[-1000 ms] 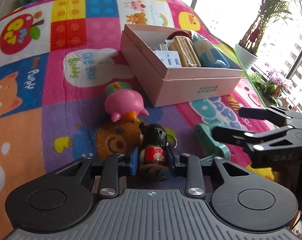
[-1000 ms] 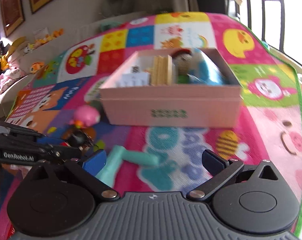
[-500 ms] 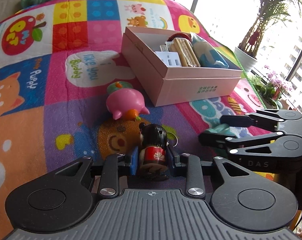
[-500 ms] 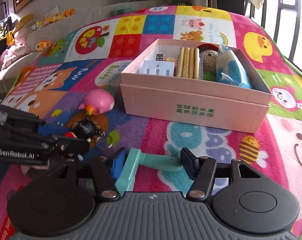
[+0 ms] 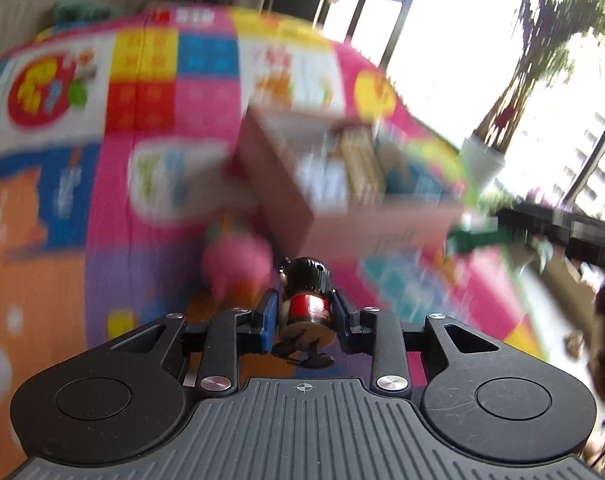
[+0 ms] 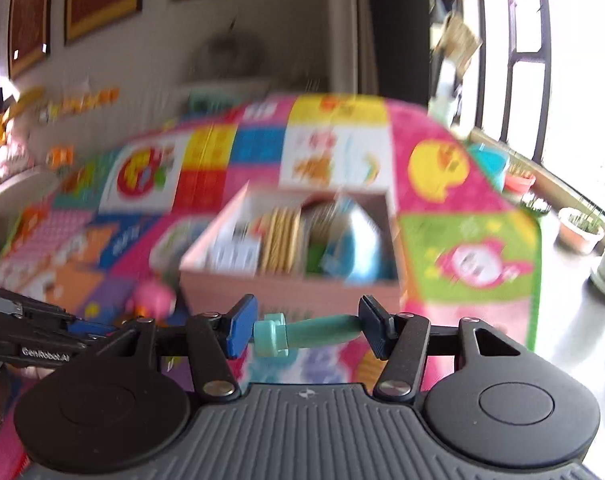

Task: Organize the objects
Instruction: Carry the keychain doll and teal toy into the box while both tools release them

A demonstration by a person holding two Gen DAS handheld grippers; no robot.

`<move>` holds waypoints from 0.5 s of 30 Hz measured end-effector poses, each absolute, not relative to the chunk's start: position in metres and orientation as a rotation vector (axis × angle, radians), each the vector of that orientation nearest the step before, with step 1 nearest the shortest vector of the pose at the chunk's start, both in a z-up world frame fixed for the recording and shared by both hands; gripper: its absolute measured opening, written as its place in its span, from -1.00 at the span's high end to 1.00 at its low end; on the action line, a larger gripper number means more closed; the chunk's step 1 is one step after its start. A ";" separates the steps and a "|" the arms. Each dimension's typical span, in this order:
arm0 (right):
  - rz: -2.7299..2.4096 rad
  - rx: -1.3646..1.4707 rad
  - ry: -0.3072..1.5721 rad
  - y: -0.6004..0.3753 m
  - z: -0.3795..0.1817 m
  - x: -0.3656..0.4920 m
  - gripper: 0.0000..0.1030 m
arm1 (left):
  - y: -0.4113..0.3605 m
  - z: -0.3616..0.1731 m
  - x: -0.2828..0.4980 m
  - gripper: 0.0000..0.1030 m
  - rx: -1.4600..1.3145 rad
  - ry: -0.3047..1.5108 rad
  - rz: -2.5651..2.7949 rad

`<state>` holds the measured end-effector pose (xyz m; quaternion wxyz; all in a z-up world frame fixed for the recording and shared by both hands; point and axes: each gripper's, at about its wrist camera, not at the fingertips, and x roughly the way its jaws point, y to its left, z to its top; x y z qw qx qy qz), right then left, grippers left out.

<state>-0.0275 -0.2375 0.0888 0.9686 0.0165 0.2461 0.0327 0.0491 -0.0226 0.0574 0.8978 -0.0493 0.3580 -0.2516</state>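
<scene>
Above the play mat (image 6: pixel 462 184), a doll (image 5: pixel 307 298) and a teal handle (image 6: pixel 302 330) are being held by the 2 jaws; both are best being lowered gently into the far pink box (image 6: pixel 286 288).

The left gripper (image 5: pixel 305 314) and right gripper (image 6: pixel 305 330) each have their fingers (image 6: pixel 240 326) closed, both level.

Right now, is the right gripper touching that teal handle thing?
Touching. The right wrist view shows the right gripper pads pressed against both ends of the teal handle.
</scene>
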 end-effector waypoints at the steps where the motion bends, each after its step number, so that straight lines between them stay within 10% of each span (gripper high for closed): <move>1: 0.061 0.040 0.479 -0.242 0.094 -0.028 -0.09 | -0.025 0.071 0.056 0.37 -0.116 0.710 -0.525; 15: 0.006 0.059 0.429 -0.269 0.105 -0.023 -0.09 | -0.083 0.079 0.191 0.38 -0.312 0.615 -0.470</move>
